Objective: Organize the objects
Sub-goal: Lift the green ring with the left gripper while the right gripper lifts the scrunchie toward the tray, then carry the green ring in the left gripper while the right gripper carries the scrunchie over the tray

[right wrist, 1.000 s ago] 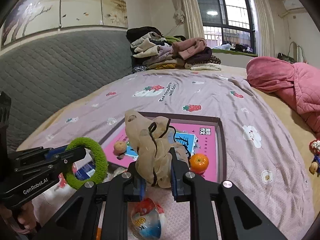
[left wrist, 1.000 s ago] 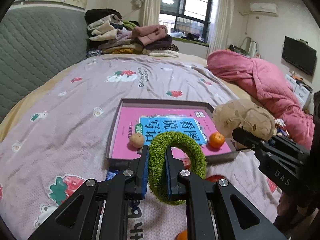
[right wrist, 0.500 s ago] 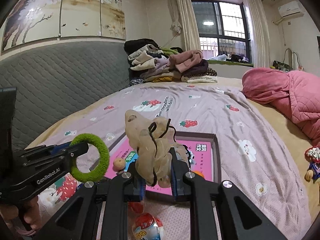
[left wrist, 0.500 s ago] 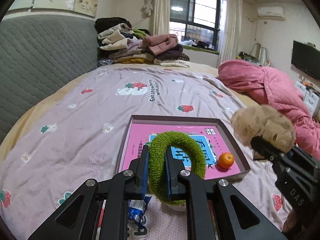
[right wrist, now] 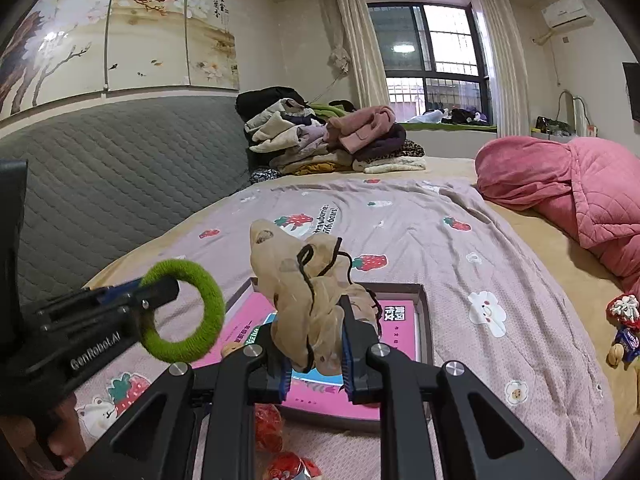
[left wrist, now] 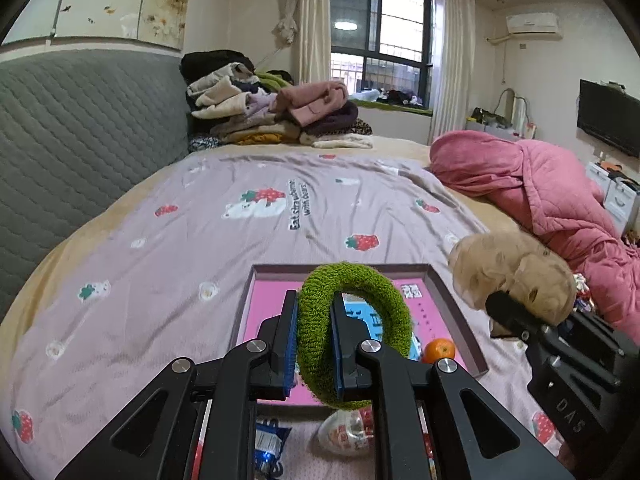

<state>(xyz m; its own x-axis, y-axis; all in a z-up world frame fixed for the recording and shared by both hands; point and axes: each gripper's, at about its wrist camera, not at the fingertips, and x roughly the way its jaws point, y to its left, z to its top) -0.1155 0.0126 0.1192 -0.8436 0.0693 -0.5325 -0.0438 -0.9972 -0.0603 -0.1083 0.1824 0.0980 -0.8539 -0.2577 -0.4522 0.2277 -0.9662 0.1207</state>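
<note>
My left gripper (left wrist: 314, 312) is shut on a fuzzy green ring (left wrist: 372, 312), held upright in the air over the near end of a shallow box with a pink bottom (left wrist: 456, 320). The ring also shows in the right wrist view (right wrist: 208, 312). My right gripper (right wrist: 314, 324) is shut on a beige scrunchie with a dark cord (right wrist: 308, 280), held above the same box (right wrist: 424, 320); the scrunchie also shows in the left wrist view (left wrist: 512, 276). An orange (left wrist: 439, 351) lies in the box.
The box lies on a lilac strawberry-print bedspread (left wrist: 280, 208). Snack packets (left wrist: 268, 440) and a clear capsule (left wrist: 344, 432) lie near me. A clothes pile (left wrist: 272, 116) sits at the far end, a pink quilt (left wrist: 552, 192) on the right, a grey headboard (left wrist: 80, 132) on the left.
Both grippers have risen and pulled back from the box with the ring and the scrunchie still held. The box now sits lower in both views.
</note>
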